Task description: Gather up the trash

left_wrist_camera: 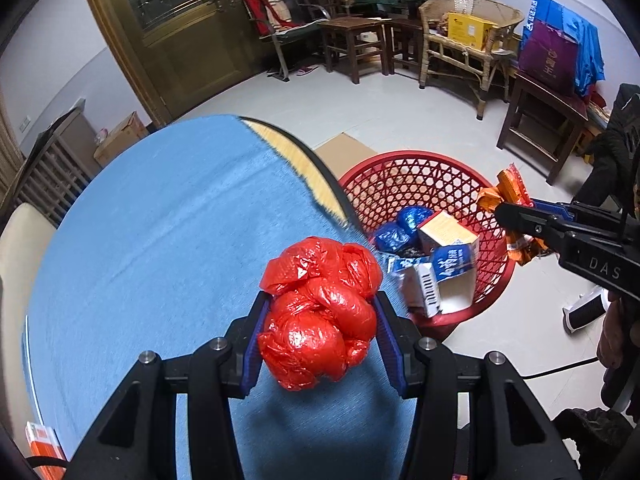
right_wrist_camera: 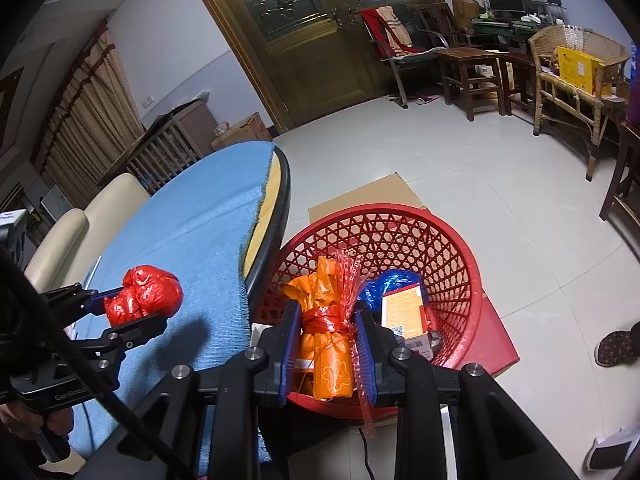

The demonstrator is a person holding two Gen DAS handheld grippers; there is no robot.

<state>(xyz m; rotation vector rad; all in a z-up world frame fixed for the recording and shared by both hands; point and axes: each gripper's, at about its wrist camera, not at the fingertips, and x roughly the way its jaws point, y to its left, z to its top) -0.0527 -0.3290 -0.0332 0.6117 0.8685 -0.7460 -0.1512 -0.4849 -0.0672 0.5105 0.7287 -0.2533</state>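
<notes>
Currently the right gripper (right_wrist_camera: 326, 344) is clamped on the orange wrapper bundle (right_wrist_camera: 326, 354), long axis upright along the fingers, over the red basket (right_wrist_camera: 460, 280). The left gripper (left_wrist_camera: 320, 330), jaws part-open, grips the round red bag wad (left_wrist_camera: 320, 312) above the blue cloth (left_wrist_camera: 160, 240).

The right gripper (left_wrist_camera: 502, 210) carries pale letters "DAS" on its black body, cut off at the picture's edge. The left gripper (right_wrist_camera: 146, 308) shows "GenRobo" in small light print on its handle, with the end of the word hidden. A blue-and-white carton (left_wrist_camera: 454, 264) in the red basket (left_wrist_camera: 420, 168) has white characters on its blue face, too blurred to read. The purple bag (left_wrist_camera: 550, 60) on a far chair bears a gold emblem and characters that cannot be made out. A blue bag (left_wrist_camera: 560, 12) behind it has white characters, also unreadable.
</notes>
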